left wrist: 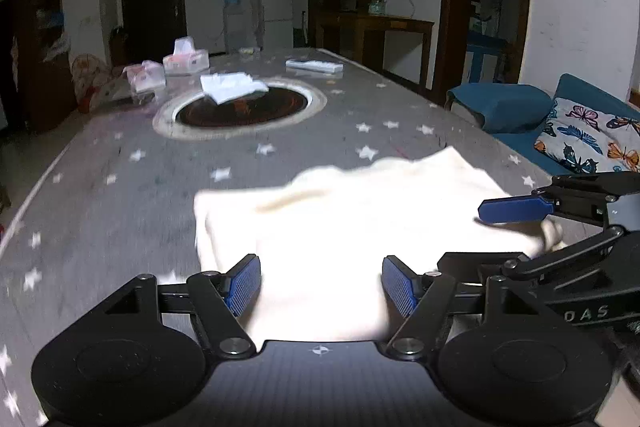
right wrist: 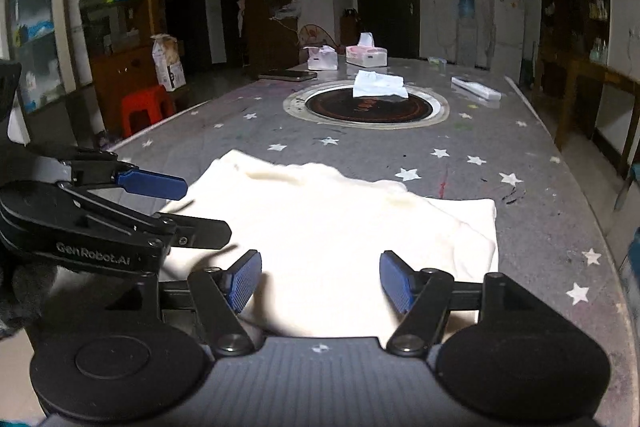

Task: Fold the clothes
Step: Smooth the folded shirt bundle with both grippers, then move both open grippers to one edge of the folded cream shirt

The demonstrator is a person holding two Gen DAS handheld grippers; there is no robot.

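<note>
My 2 grippers hover side by side over a cream garment (right wrist: 332,227), lying partly folded on the near end of the star-printed grey tablecloth (right wrist: 540,195). My left gripper (left wrist: 322,283) stands with its jaws well apart and nothing between the pads; my right gripper (right wrist: 320,281) is the same, wide and empty above the cloth's near edge. The garment looks light, soft and limp, likely to sag and wrinkle when lifted, so I judge the near corners and the outer edge the best places to pinch, 1 per gripper. The tablecloth seems matte enough to keep it from sliding. Farther along the table sit a round dark inset (right wrist: 368,105) under a white cloth (right wrist: 380,85), 2 tissue boxes (right wrist: 366,55) and a remote (right wrist: 476,89); shelves, doors and a fridge line the dim room.
</note>
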